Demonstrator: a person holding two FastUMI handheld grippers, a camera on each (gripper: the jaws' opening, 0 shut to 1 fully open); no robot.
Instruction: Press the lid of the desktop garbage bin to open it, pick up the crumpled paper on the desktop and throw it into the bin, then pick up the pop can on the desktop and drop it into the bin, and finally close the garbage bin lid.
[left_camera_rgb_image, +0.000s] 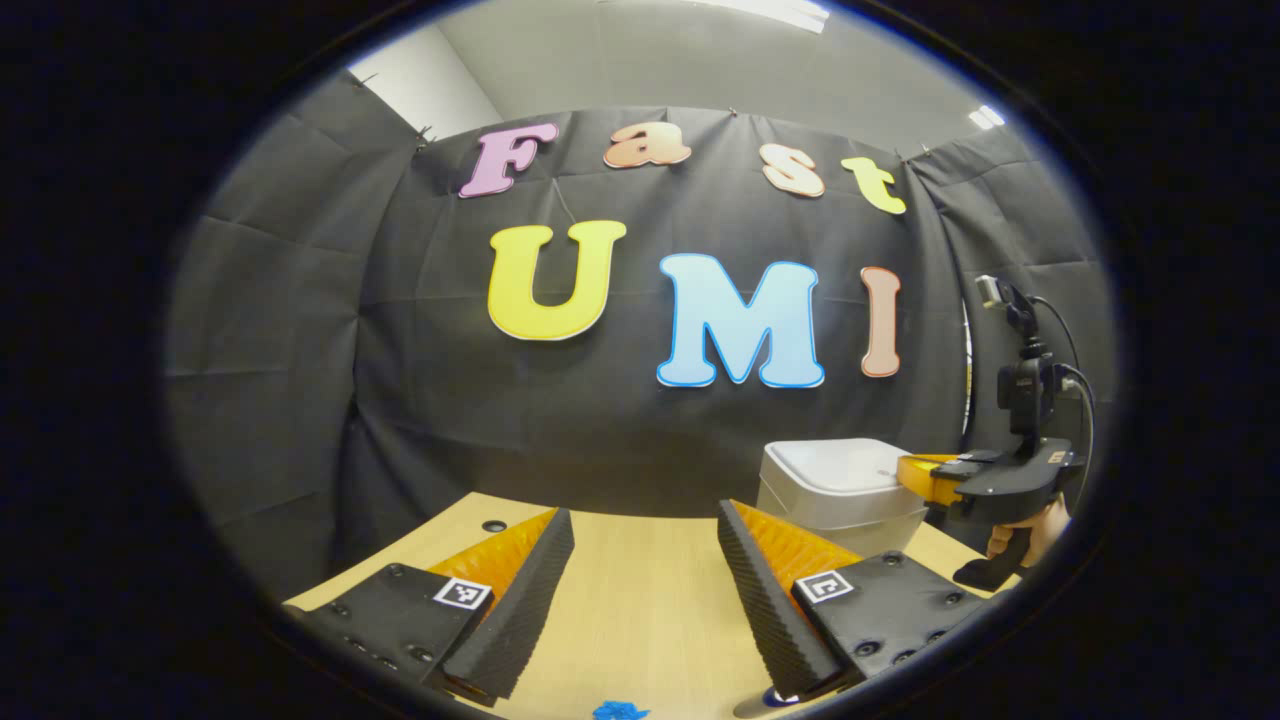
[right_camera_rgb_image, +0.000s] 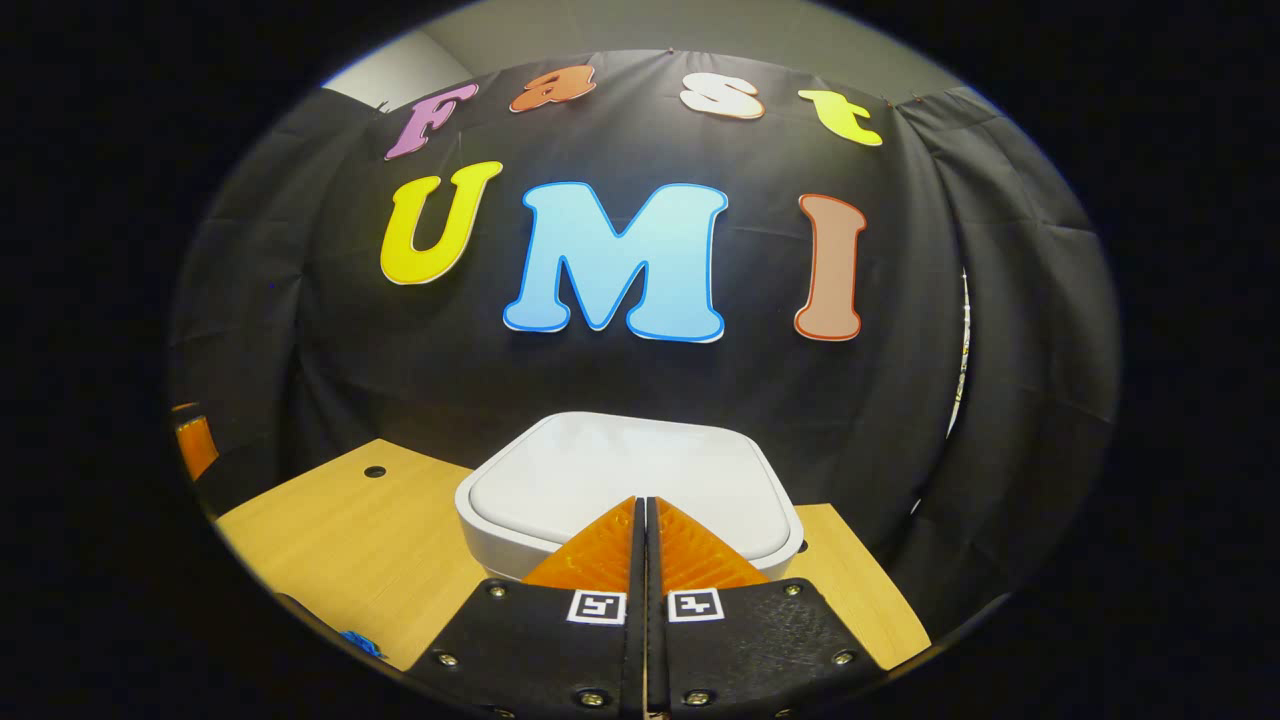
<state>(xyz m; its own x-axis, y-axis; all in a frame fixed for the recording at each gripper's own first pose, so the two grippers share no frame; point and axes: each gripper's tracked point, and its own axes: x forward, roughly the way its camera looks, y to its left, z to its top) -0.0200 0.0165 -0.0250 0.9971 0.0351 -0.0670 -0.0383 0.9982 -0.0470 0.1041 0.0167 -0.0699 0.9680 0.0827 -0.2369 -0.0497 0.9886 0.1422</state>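
R gripper (right_camera_rgb_image: 645, 505): fingers together, nothing between them, tips over the near edge of the bin lid (right_camera_rgb_image: 630, 470). Can't tell if the tips touch the lid or sit just above it. In the left gripper view the same R gripper (left_camera_rgb_image: 915, 472) comes in from the right w/ a hand (left_camera_rgb_image: 1030, 535) on its grip, its front end at the right edge of the lid (left_camera_rgb_image: 835, 465).

Lid is down, flat on the white bin (right_camera_rgb_image: 500, 545). Bin stands at the far side of the wooden desk (right_camera_rgb_image: 340, 545), close to the black cloth wall; in the left gripper view the bin (left_camera_rgb_image: 840, 515) is far right of the desk (left_camera_rgb_image: 640, 600).

L gripper (left_camera_rgb_image: 645, 545): fingers wide apart, holding nothing, bare desk between them, well short of the bin, aimed at the wall.

Crumpled paper (left_camera_rgb_image: 620, 711): blue scrap at the near edge of the desk, between and below the L fingers, mostly cut off. A bit of blue (right_camera_rgb_image: 358, 640) also at the near-left desk edge in the right gripper view, prob the same paper.

Pop can (left_camera_rgb_image: 765, 703): only a sliver of a round rim by the right finger's tip, near edge; can't tell more.
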